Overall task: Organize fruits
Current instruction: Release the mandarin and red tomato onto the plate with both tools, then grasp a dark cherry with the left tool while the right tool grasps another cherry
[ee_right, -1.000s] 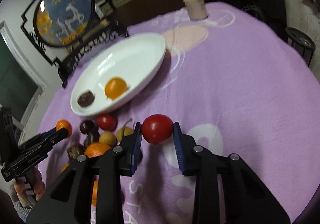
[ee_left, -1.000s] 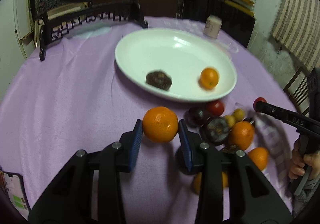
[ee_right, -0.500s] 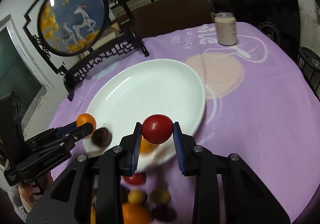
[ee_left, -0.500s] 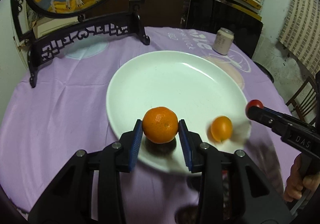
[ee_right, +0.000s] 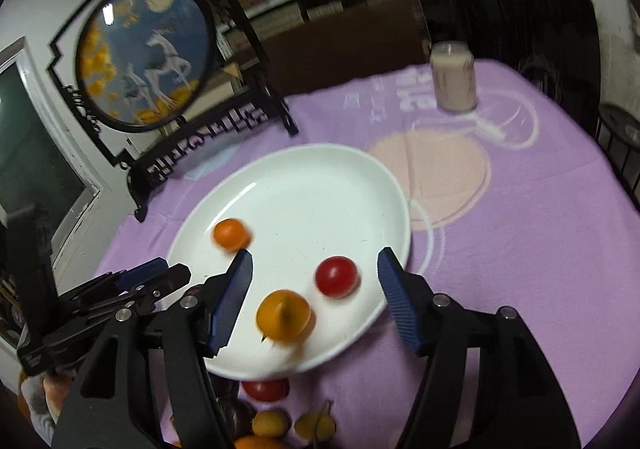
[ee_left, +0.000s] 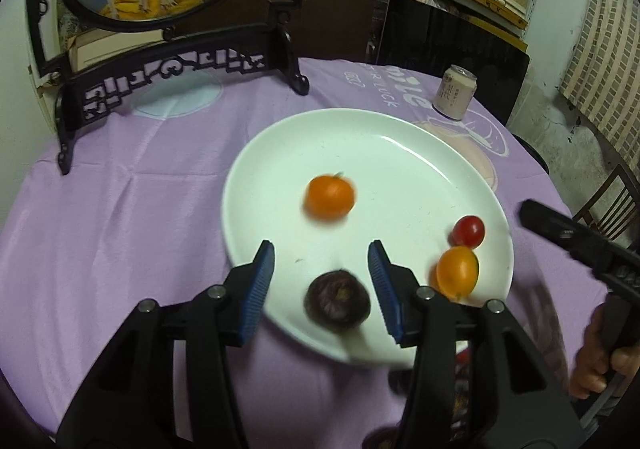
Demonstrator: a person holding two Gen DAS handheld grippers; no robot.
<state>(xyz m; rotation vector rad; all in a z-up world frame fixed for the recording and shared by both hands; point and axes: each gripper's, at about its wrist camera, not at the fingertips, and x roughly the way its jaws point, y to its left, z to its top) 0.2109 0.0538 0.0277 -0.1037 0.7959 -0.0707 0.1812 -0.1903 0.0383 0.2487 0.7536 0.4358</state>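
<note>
A white plate (ee_left: 400, 153) lies on the purple cloth. My left gripper (ee_left: 320, 253) hovers over its near rim, jaws opening, nothing between the pads. A mandarin (ee_left: 330, 201) sits blurred on the plate beyond them, and a dark brown fruit (ee_left: 337, 303) lies below them. My right gripper (ee_right: 315, 257) is over the plate (ee_right: 320, 177) too, jaws opening and gripping nothing. A red tomato (ee_right: 336, 276) lies blurred on the plate under them, beside a small orange fruit (ee_right: 283, 315). The mandarin (ee_right: 231, 235) is at the plate's left.
Several loose fruits (ee_right: 266, 389) lie on the cloth by the plate's near edge. A drink can (ee_left: 454, 91) stands at the far right. A round picture screen on a black stand (ee_left: 168, 69) fills the far left. A wooden chair (ee_left: 612, 201) is off the table's right.
Both grippers carried their fruit from the pile to over the plate, then opened. The mandarin left the left gripper and the red tomato left the right; both now lie on the plate.
</note>
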